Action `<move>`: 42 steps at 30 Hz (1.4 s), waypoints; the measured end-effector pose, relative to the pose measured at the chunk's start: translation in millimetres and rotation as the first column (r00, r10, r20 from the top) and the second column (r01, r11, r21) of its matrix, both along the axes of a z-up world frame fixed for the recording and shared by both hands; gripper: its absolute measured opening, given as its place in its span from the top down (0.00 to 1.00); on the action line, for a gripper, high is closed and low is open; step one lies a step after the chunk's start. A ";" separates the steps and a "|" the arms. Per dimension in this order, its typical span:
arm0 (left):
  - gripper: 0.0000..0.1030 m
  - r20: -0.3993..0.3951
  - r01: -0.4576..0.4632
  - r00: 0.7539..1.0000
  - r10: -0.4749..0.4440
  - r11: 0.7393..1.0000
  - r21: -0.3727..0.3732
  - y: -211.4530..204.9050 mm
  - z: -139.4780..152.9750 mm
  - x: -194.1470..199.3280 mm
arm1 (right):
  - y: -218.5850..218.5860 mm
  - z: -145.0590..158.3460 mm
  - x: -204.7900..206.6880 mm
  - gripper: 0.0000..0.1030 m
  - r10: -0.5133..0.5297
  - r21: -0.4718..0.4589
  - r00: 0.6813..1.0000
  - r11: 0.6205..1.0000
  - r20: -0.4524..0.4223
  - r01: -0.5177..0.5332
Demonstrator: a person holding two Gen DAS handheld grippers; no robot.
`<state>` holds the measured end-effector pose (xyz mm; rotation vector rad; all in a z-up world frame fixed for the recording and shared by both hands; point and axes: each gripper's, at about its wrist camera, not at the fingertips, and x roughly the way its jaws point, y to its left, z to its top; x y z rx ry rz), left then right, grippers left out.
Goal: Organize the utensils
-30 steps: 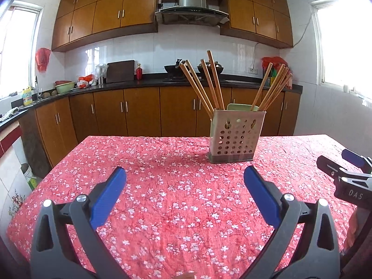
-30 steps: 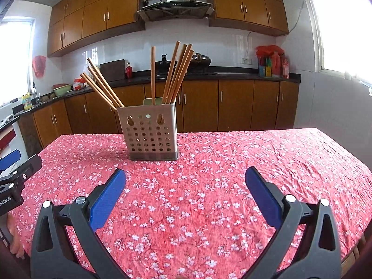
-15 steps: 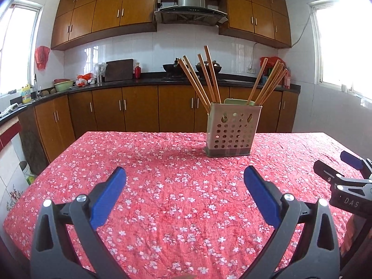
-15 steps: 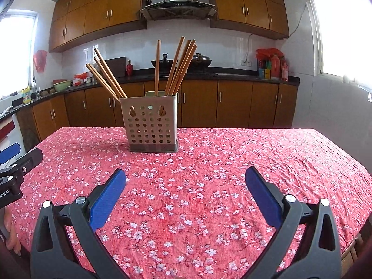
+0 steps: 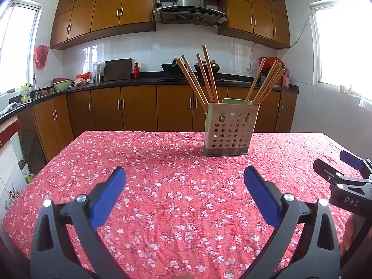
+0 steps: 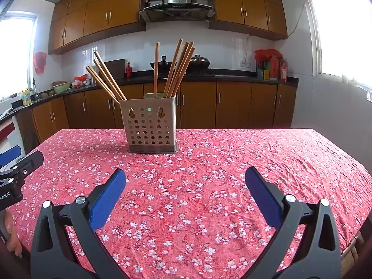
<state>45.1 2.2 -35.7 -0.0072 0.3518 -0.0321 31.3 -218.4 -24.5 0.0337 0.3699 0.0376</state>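
A beige perforated utensil holder (image 5: 230, 131) stands upright on the red floral tablecloth (image 5: 162, 186), far of centre. Several wooden chopsticks (image 5: 197, 79) lean out of it in two bunches. The holder also shows in the right wrist view (image 6: 151, 125) with its chopsticks (image 6: 176, 67). My left gripper (image 5: 184, 179) is open and empty, well short of the holder. My right gripper (image 6: 184, 179) is open and empty, also short of the holder; it shows at the right edge of the left wrist view (image 5: 341, 174).
The table's right edge (image 6: 348, 153) and left edge (image 5: 46, 162) drop off to the floor. Brown kitchen cabinets (image 5: 139, 114) and a dark counter (image 5: 139, 80) run behind the table. A bin (image 5: 24, 169) stands on the floor at left.
Both grippers have drawn back from the holder and risen a little, so the holder looks smaller and farther. Both stay open and empty.
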 end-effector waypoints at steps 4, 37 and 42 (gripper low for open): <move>0.04 0.000 0.001 1.000 -0.001 1.000 0.001 -0.8 0.2 -0.1 | -0.1 -0.2 -0.5 0.02 -0.002 0.002 1.000 1.000 -0.002 0.002; 0.04 -0.002 0.004 1.000 -0.004 1.000 0.003 2.2 0.7 1.3 | -2.6 -2.0 1.7 0.02 -0.006 0.013 1.000 1.000 -0.013 0.007; 0.04 -0.003 0.006 1.000 -0.006 1.000 0.001 2.9 0.6 1.4 | -3.7 -1.6 1.6 0.02 -0.004 0.013 1.000 1.000 -0.013 0.004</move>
